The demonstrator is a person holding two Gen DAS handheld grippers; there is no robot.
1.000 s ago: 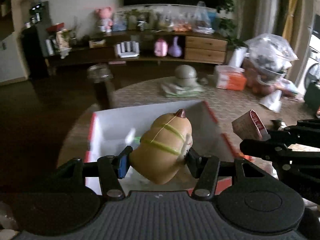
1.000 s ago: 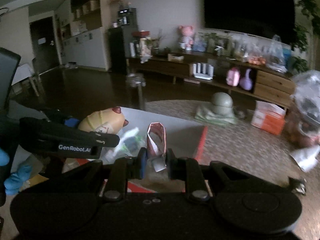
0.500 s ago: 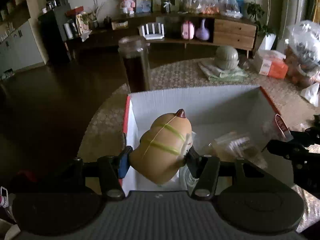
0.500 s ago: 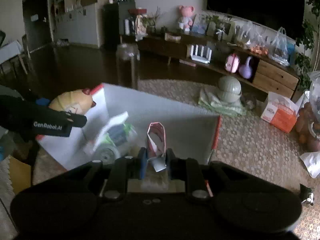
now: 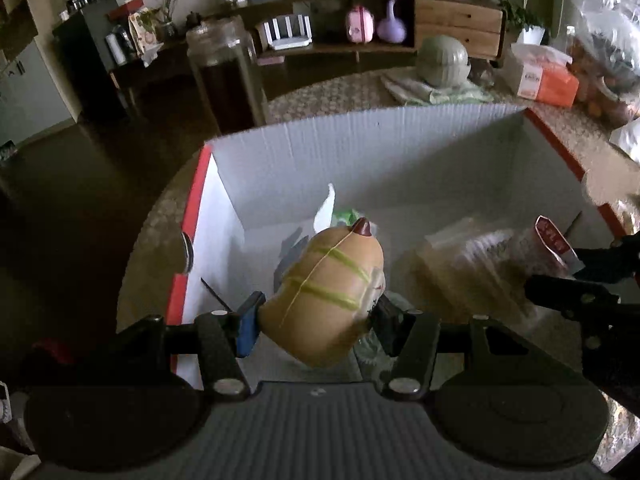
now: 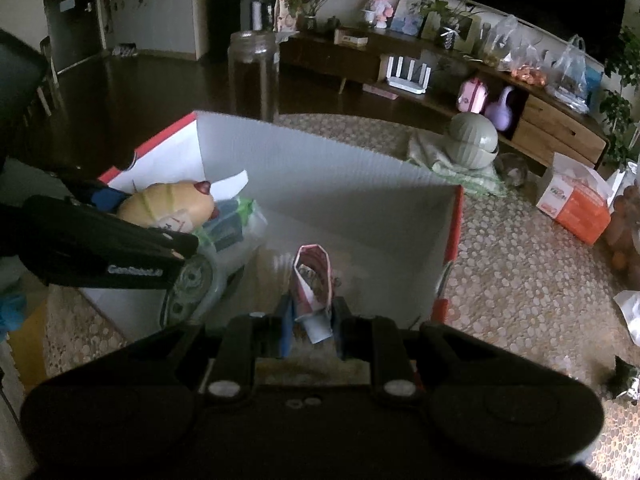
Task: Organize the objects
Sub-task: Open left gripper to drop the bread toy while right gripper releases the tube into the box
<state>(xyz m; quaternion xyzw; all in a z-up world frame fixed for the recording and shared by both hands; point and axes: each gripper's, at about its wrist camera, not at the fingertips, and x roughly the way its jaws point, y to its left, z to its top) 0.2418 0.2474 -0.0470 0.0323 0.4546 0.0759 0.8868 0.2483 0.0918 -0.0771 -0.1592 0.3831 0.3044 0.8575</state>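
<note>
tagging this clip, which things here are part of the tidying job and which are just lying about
In the job:
- tan squishy toy in left claw
- red-white packet in right claw
- white box, already holding wrapped items

Lying about:
- glass jar
- orange carton
- green cushion

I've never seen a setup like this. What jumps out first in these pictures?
A tan squishy bread toy with green stripes, clamped in the left gripper over a white box with red edges. Beside it, the right gripper pinches a small pink-and-white packet above the same box, which already holds plastic-wrapped items.
</note>
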